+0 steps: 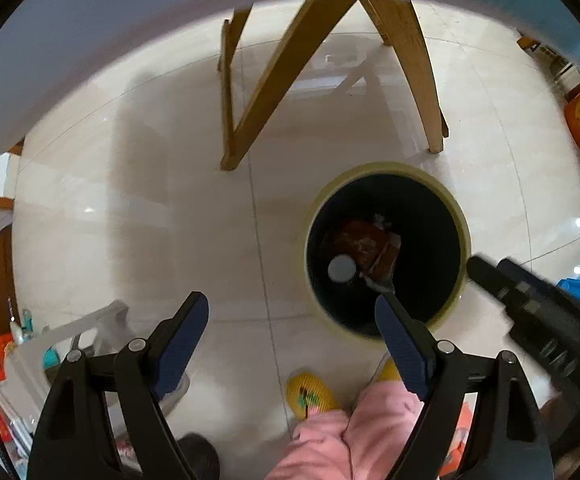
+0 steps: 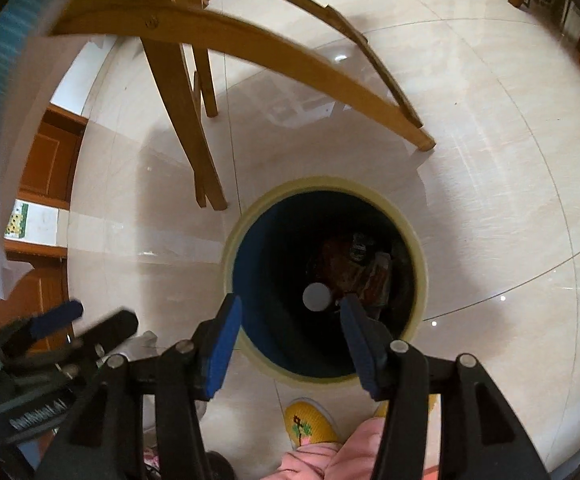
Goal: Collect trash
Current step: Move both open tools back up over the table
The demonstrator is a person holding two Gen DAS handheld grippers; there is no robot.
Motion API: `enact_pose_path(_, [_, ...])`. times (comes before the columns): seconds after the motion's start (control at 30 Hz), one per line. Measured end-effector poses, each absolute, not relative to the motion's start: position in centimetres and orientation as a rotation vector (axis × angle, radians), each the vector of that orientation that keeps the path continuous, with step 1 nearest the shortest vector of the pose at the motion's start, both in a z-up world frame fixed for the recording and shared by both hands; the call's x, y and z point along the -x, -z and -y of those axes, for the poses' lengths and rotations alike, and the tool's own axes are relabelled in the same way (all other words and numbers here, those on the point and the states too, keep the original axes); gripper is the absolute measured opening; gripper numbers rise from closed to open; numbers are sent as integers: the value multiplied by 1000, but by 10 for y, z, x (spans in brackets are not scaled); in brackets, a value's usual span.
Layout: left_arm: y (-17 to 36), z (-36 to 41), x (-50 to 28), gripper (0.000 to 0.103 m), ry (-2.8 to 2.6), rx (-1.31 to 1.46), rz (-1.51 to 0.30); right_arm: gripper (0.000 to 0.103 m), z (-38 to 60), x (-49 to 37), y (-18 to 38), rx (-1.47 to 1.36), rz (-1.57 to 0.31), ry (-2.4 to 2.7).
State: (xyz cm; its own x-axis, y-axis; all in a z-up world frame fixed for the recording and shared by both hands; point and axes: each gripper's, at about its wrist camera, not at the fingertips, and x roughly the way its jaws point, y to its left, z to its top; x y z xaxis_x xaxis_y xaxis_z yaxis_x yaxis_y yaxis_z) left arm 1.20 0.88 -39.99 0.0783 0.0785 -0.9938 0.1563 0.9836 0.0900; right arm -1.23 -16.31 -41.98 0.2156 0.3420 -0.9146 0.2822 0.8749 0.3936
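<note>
Left wrist view: left gripper point(image 1: 291, 312) points down at the floor, jaws spread wide, nothing between the two blue pads. One round bin point(image 1: 463, 224), cream rim, dark inside, stands on the tiles just right of the jaws. Inside at the bottom: one pale round disc point(image 1: 341, 268) beside a crumpled reddish wrapper point(image 1: 363, 246). The right gripper point(image 1: 529, 304) shows blurred at the right edge, close to the bin rim. One yellow slipper point(image 1: 309, 394) and pink trouser legs point(image 1: 353, 436) below. Glossy beige floor tiles point(image 1: 150, 200); wooden chair legs point(image 1: 282, 80) beyond the bin. Right wrist view: right gripper point(image 2: 290, 320) hovers over the bin point(image 2: 419, 264), jaws apart and empty. Same disc point(image 2: 316, 297) and wrapper point(image 2: 349, 268) lie in the bin. Left gripper point(image 2: 82, 320) is blurred at lower left. A wooden door point(image 2: 50, 160) at the left.
</note>
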Motion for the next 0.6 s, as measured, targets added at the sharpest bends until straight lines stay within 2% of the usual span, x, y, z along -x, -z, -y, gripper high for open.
enact_pose_path(0.13, [362,-12,11,84,68,-222,-1522,52,173,22,376,-583,-1361,-43])
enact_pose_path(0.37, [253,-9,40,84,139,-189,-1496,52,177,42,268,-577,-1333,-88])
enact_pose_path(0.6, [141,-13,26,84,160,-90,-1397,52,176,43,154,-501,-1259,-192])
